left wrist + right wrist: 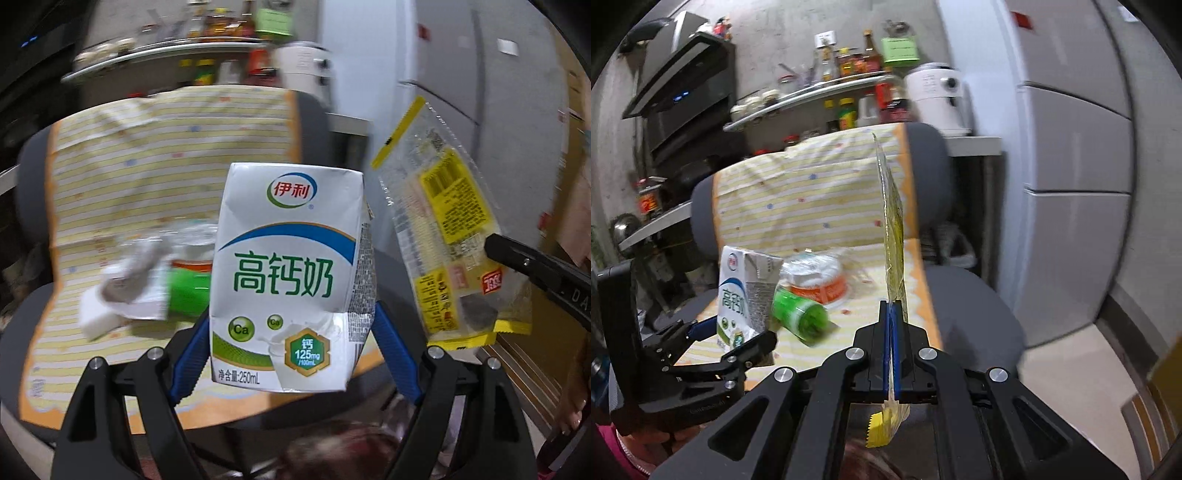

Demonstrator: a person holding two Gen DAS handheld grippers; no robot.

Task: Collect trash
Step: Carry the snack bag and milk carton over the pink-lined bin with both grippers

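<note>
The room was a kitchen, with a fridge [1078,155] on the right and a shelf [812,92] of bottles far back; a grey chair [975,302] draped with a striped cloth [812,192] carried the trash. The left tongs [291,328] held a milk carton [288,277] upright, long axis vertical, lifted clear of the seat. The right tongs [891,314] were pinched tight on a yellow wrapper [894,221], edge-on, its length pointing up and away. Both pieces seemed picked and ready to carry off. Left on the seat lay a green bottle [799,314] on its side, a foil-lidded cup [816,277] and crumpled paper [125,295]. The next move likely called for a bin, which was not in view.
</note>
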